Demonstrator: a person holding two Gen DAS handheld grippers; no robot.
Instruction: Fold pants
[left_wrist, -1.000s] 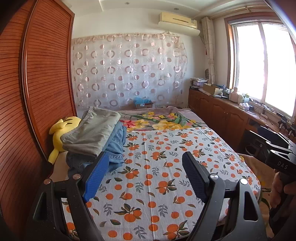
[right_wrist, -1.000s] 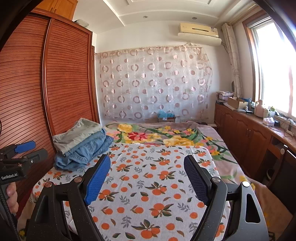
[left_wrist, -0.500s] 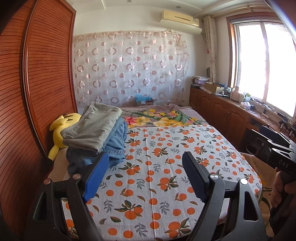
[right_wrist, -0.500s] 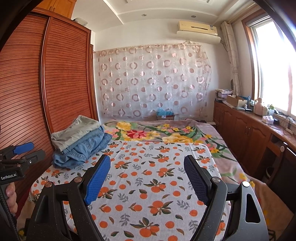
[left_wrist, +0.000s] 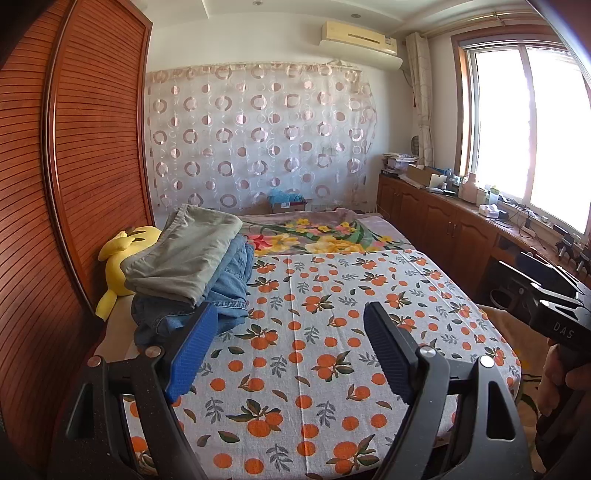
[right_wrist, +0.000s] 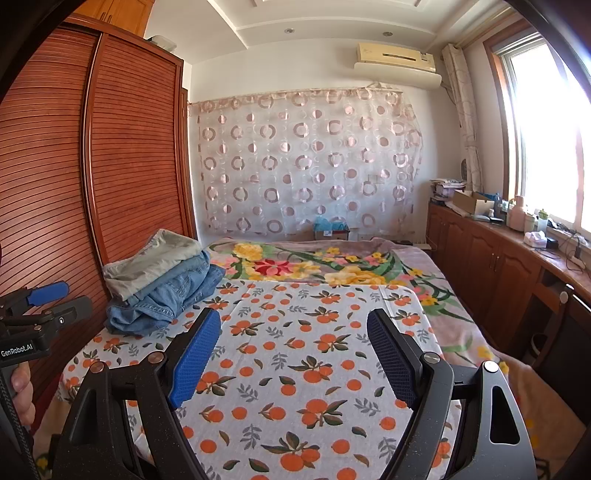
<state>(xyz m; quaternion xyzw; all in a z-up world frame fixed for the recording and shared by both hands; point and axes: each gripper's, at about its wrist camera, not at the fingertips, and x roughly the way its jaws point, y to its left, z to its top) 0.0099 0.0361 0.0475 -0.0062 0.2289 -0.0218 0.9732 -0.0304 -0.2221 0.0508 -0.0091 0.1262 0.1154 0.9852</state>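
A stack of folded pants lies at the bed's left side by the wardrobe: grey-green pants (left_wrist: 184, 254) on top, blue jeans (left_wrist: 225, 291) beneath. The stack also shows in the right wrist view (right_wrist: 162, 280). My left gripper (left_wrist: 288, 332) is open and empty, held above the orange-print sheet (left_wrist: 332, 332), its left finger just in front of the stack. My right gripper (right_wrist: 293, 339) is open and empty over the sheet (right_wrist: 314, 369), to the right of the stack. The left gripper's body shows at the left edge of the right wrist view (right_wrist: 33, 317).
A yellow plush toy (left_wrist: 118, 258) lies between the stack and the wooden wardrobe (left_wrist: 74, 166). A floral blanket (left_wrist: 325, 236) covers the bed's far end. Cabinets with clutter (left_wrist: 461, 221) run under the window on the right. A box (right_wrist: 330, 230) stands by the curtain.
Both grippers have tilted slightly and drawn a little closer to the bed; the stack of pants sits lower and larger in view. Both stay open and empty.
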